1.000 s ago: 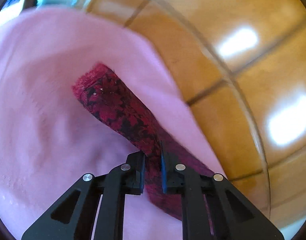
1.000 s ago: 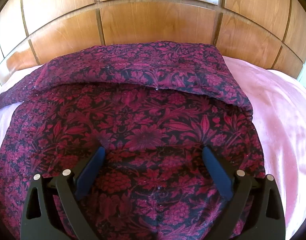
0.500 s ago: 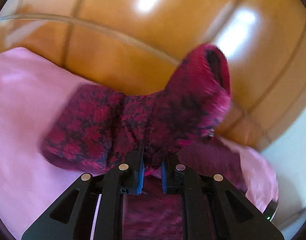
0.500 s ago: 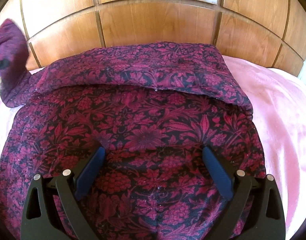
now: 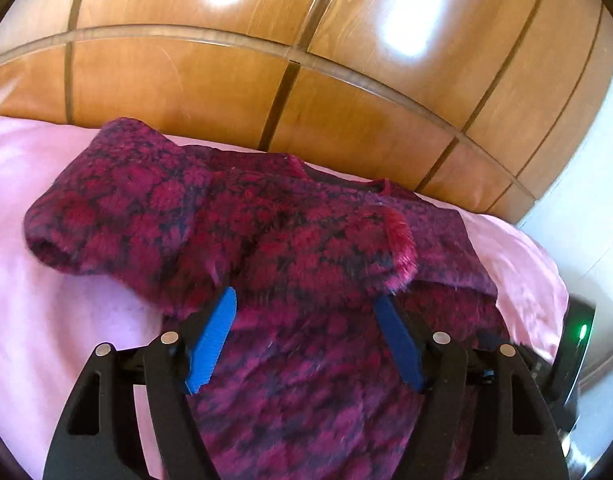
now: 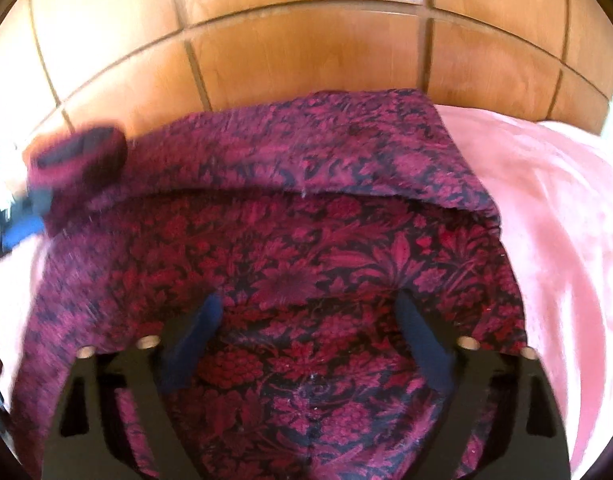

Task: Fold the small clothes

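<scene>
A dark red floral sweater (image 5: 306, 264) lies on the pink bedspread (image 5: 38, 312). Its left sleeve (image 5: 118, 208) is folded in over the body, the cuff (image 5: 398, 240) resting near the middle. My left gripper (image 5: 304, 304) is open just above the sweater, holding nothing. In the right wrist view the sweater (image 6: 306, 264) fills the middle, its right sleeve (image 6: 346, 152) folded across the top. My right gripper (image 6: 306, 304) is open over the sweater's body. The left sleeve's cuff (image 6: 78, 156) shows blurred at far left.
A wooden panelled headboard (image 5: 306, 80) stands right behind the sweater. Pink bedspread (image 6: 546, 220) extends to the right of the sweater. The other gripper's body with a green light (image 5: 578, 332) sits at the right edge of the left wrist view.
My left gripper carried the left sleeve up and over the sweater's body, then opened and let it go. My right gripper stayed open and shifted slightly.
</scene>
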`<state>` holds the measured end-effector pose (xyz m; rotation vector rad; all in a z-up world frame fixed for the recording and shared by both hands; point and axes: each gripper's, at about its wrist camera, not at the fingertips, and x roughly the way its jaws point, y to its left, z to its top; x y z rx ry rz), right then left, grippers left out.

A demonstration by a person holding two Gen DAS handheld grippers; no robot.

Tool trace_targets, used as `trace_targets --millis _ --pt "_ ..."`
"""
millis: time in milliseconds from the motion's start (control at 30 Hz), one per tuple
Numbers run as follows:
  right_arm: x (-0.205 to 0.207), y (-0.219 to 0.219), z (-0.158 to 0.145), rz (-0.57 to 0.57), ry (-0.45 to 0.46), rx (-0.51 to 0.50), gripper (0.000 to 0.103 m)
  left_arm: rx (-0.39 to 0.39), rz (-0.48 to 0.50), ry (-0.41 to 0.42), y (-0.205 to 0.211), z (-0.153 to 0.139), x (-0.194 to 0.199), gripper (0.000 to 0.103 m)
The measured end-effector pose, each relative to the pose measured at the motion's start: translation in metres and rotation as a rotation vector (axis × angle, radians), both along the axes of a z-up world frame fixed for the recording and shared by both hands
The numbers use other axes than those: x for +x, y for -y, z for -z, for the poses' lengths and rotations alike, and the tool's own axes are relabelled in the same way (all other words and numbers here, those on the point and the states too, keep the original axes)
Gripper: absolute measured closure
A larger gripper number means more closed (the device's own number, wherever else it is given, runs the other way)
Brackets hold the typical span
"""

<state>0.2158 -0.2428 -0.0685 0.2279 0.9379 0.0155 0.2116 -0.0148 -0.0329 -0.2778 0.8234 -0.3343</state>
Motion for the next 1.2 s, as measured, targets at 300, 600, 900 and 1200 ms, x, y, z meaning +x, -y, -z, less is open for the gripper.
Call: trace_targets --millis 300,600,900,1200 --pt "0.037 -0.04 -0.022 -0.144 -0.028 0.335 0.037 -0.017 -0.057 -0.002 -0.02 0.007 -0.015 0.027" --pt "0.08 -0.115 -0.002 -0.246 -0.108 0.255 0.078 0.028 -0.275 -0.08 -0.07 0.026 -0.031 0.028" --pt "0.072 -0.088 -0.12 -0.278 0.195 0.186 0.094 0.02 -0.389 -0.123 -0.087 0.035 -0.01 0.027" --pt "0.073 -0.033 -0.168 -0.211 0.321 0.1 0.094 0.05 -0.482 -0.174 -0.076 0.038 0.045 0.028"
